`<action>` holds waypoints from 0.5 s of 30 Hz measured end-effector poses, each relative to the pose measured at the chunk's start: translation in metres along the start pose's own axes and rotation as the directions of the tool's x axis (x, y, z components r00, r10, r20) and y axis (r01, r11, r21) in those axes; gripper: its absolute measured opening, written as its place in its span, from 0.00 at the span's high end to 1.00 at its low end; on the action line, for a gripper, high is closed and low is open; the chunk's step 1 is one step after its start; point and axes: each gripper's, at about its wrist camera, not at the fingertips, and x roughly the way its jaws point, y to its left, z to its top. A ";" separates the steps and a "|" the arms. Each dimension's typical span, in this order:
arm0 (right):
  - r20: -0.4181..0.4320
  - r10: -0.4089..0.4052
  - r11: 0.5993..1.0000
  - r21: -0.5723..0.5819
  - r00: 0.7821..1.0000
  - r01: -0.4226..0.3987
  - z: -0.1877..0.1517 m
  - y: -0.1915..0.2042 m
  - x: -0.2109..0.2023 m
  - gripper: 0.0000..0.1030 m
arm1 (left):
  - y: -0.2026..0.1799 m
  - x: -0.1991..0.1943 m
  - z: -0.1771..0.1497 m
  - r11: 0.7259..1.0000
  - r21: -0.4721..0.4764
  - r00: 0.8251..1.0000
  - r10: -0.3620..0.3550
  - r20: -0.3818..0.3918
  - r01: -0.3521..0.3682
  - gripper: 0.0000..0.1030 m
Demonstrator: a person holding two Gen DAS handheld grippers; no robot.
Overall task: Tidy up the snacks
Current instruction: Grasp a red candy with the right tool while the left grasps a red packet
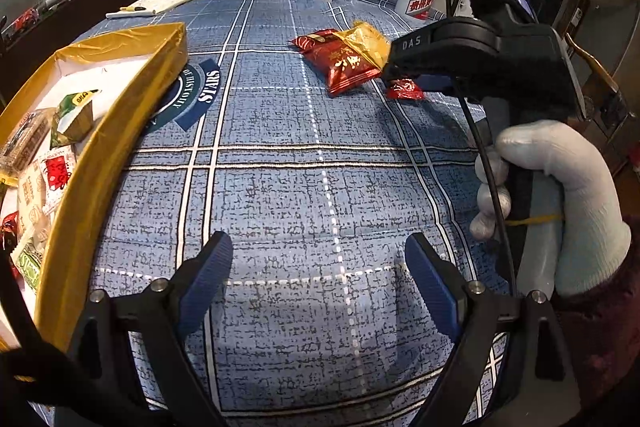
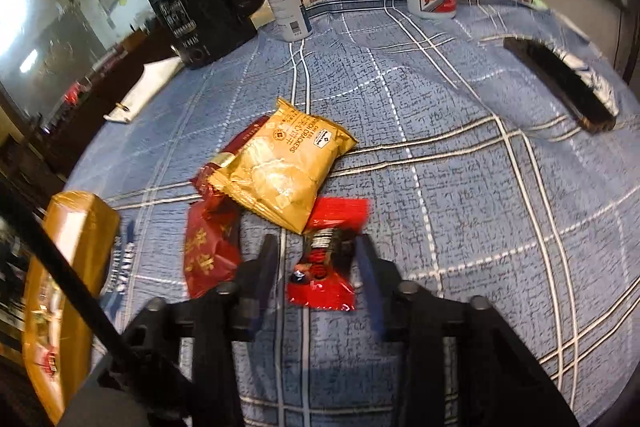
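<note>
**Red packet between the right jaws**

Blurred motion smears the right gripper [image 2: 318, 259], jaws spread either side of the small red packet [image 2: 322, 267] on the bench [image 2: 440, 187]; contact unclear. Left gripper [image 1: 320, 267] hovers low, jaws spread, beside the half-cropped gold box [image 1: 120, 131].

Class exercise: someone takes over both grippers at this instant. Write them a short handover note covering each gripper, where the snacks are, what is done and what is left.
Left gripper: open, empty, above bare tablecloth beside the gold box.
Right gripper: open, jaws either side of the small red packet, not yet closed on it.
Done: several snacks already lie in the gold box.
Left on the cloth: the small red packet, the yellow cracker bag, which lies on top of a dark red bag.
Next, probably: close on the small red packet, carry it to the box, then fetch the other two.
</note>
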 end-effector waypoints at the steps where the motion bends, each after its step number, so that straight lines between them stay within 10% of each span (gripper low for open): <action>1: 0.001 -0.013 1.000 -0.006 1.000 0.013 0.000 0.000 0.001 0.75 | 0.000 0.000 0.000 1.000 0.001 1.000 0.000 0.000 0.000 0.13; 15: 0.070 0.067 0.997 0.034 0.995 -0.070 -0.014 -0.041 -0.050 0.77 | -0.015 0.009 -0.005 0.988 0.111 0.992 0.115 -0.047 -0.109 0.07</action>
